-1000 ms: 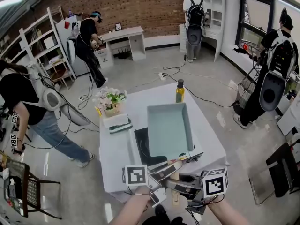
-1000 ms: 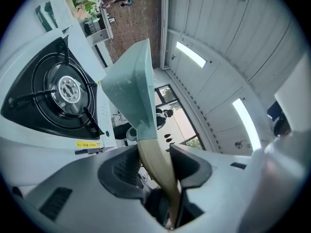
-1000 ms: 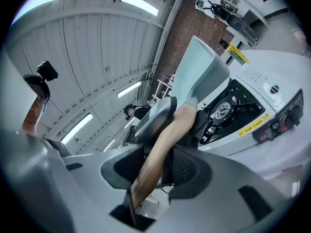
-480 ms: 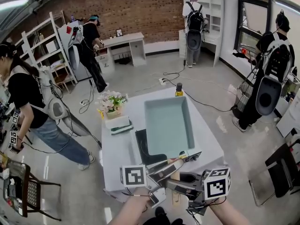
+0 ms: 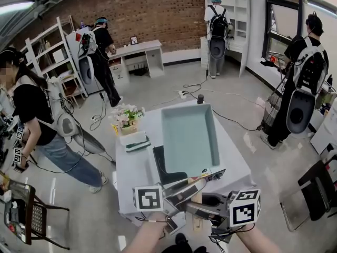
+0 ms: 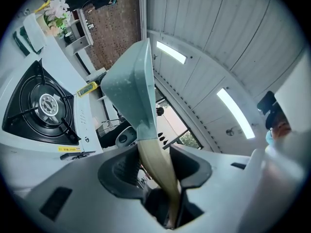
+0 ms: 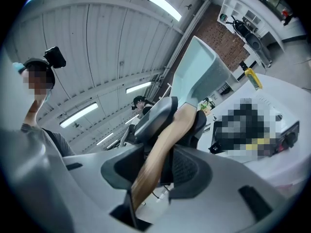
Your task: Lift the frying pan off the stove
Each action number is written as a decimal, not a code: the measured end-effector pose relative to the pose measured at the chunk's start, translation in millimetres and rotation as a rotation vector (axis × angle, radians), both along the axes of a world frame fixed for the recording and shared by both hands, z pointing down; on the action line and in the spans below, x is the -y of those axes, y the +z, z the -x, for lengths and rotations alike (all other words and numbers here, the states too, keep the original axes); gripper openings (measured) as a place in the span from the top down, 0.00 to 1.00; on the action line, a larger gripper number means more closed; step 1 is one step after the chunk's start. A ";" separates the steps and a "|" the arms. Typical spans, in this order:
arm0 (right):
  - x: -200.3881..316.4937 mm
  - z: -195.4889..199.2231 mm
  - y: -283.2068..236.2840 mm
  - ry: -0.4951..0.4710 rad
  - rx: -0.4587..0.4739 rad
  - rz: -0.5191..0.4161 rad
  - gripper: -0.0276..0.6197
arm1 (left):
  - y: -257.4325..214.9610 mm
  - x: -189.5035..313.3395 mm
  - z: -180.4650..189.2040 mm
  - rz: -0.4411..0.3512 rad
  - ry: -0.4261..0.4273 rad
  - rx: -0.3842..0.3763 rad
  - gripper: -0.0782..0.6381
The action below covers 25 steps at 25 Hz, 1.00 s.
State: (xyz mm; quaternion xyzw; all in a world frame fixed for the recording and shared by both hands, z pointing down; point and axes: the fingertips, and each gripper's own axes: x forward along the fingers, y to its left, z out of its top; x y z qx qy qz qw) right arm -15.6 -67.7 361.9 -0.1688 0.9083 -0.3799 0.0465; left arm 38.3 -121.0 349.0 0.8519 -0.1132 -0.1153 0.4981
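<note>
Upward is where the frying pan [image 5: 189, 138] has gone since a second ago: it now hides all but the cap of the bottle [image 5: 200, 98] behind it. It hangs clear above the stove [image 5: 162, 168] on the white tabletop [image 5: 131, 173]. At the left the flowers [image 5: 125, 115] stand well apart from the pan.

The left gripper [image 5: 194, 186] has its jaws closed on the wooden handle [image 5: 197, 219], nearer the pan. Just beside it, the right gripper [image 5: 204, 200] has its jaws clamped on the same handle further back.

The risk, as I judge it, lies in that grip. All the pan's weight hangs out beyond two holds set close together on a smooth, rounded handle. The pan could roll or droop in the jaws and knock the stove. Pushed further forward, it could tip the bottle.
</note>
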 end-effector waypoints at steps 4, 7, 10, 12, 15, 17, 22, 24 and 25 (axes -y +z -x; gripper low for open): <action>-5.1 -2.3 -1.9 0.002 -0.002 -0.012 0.71 | -5.0 -5.1 -2.5 -0.033 0.006 -0.004 0.64; -7.9 -1.9 -2.6 0.004 -0.003 -0.017 0.71 | -4.8 -8.0 -1.5 -0.029 0.005 -0.001 0.64; -9.7 -1.6 -3.6 0.004 0.001 -0.019 0.72 | -8.7 -9.9 -2.0 -0.058 0.012 -0.002 0.64; -11.1 -2.0 -4.7 0.005 0.003 -0.020 0.72 | -11.1 -11.3 -2.7 -0.072 0.015 0.001 0.64; -12.3 -2.9 -8.3 0.011 0.008 -0.023 0.72 | -13.7 -13.0 -3.1 -0.067 0.013 0.001 0.64; -12.7 -3.7 -9.6 0.012 0.010 -0.023 0.72 | -16.2 -13.1 -4.1 -0.079 0.014 -0.003 0.64; -16.4 -4.6 -7.7 0.013 0.010 -0.019 0.72 | -13.7 -16.8 -5.1 -0.075 0.015 -0.006 0.64; -16.4 -6.2 -7.6 0.012 0.008 -0.020 0.72 | -13.4 -16.6 -6.4 -0.074 0.013 -0.006 0.64; -16.2 -7.2 -7.7 0.011 0.008 -0.020 0.72 | -13.6 -16.3 -7.2 -0.073 0.013 -0.006 0.64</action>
